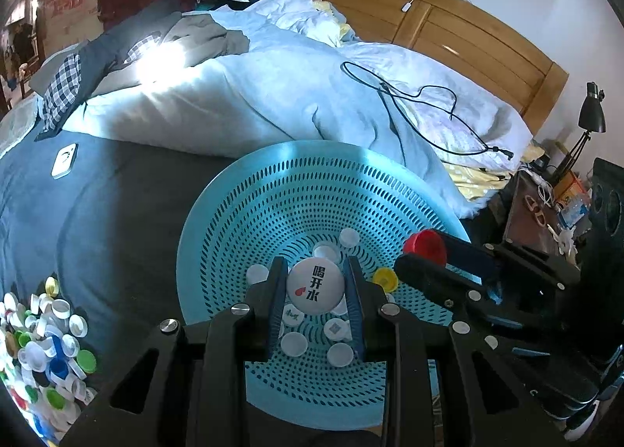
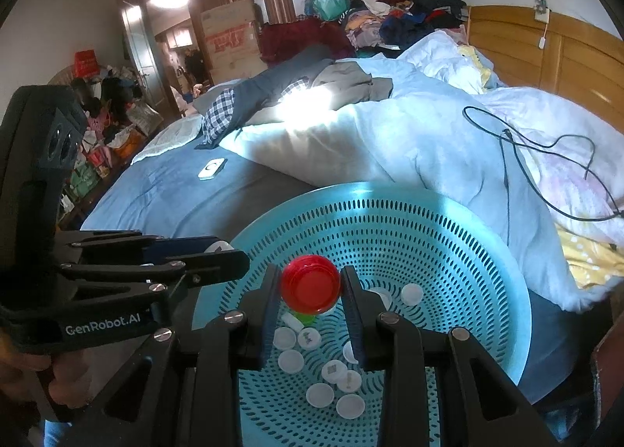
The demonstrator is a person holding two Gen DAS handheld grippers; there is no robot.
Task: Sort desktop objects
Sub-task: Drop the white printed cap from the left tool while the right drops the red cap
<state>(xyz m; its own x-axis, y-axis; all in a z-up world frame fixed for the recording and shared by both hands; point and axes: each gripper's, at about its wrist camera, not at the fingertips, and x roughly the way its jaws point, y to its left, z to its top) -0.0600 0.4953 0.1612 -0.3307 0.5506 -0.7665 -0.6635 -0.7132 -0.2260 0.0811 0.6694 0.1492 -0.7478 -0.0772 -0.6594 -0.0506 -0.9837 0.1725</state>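
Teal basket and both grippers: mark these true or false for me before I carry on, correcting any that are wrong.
1. The left gripper is shut on a white cap printed with black characters. True.
2. The right gripper is open with nothing in it. False: it is shut on a red cap.
3. Both held caps hang over the teal basket. True.
4. The basket holds no caps yet. False: several white caps and a yellow cap lie in it.
5. A pile of mixed caps lies on the bed outside the basket. True.
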